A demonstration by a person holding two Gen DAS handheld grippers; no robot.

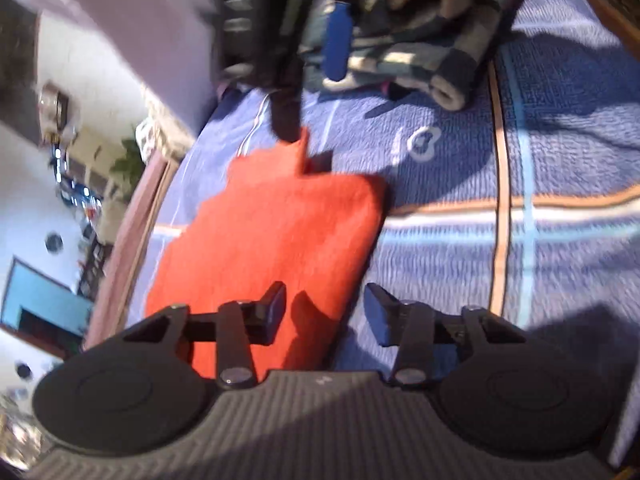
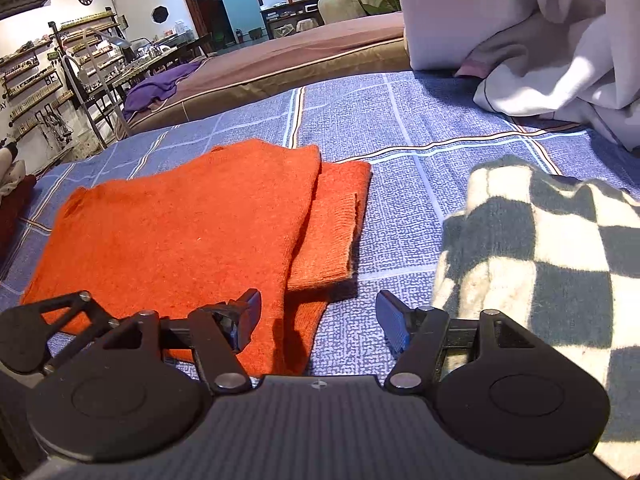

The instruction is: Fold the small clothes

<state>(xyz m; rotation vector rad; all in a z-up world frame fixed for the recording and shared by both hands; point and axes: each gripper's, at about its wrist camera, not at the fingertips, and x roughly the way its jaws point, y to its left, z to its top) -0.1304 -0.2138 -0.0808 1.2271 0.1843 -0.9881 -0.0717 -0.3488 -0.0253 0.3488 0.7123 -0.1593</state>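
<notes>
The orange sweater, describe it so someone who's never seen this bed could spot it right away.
On the blue plaid bedspread, left of the checkered garment, lies the orange sweater, folded flat. It is the only plain bright orange piece there.

The folded sweater [image 2: 180, 224] is a bright orange-red all over, its knit plain and unpatterned. Beneath it, the bed cover [image 2: 400, 128] is blue with a fine pale speckle, crossed by thin white lines and a band of orange, white and light blue. Beside the sweater, the checked garment [image 2: 552, 248] shows cream and dark grey-green squares. At the far side, the heaped bedding [image 2: 552, 40] is white with a hint of pink. Both grippers are black with blue pads [image 2: 394, 326].
</notes>
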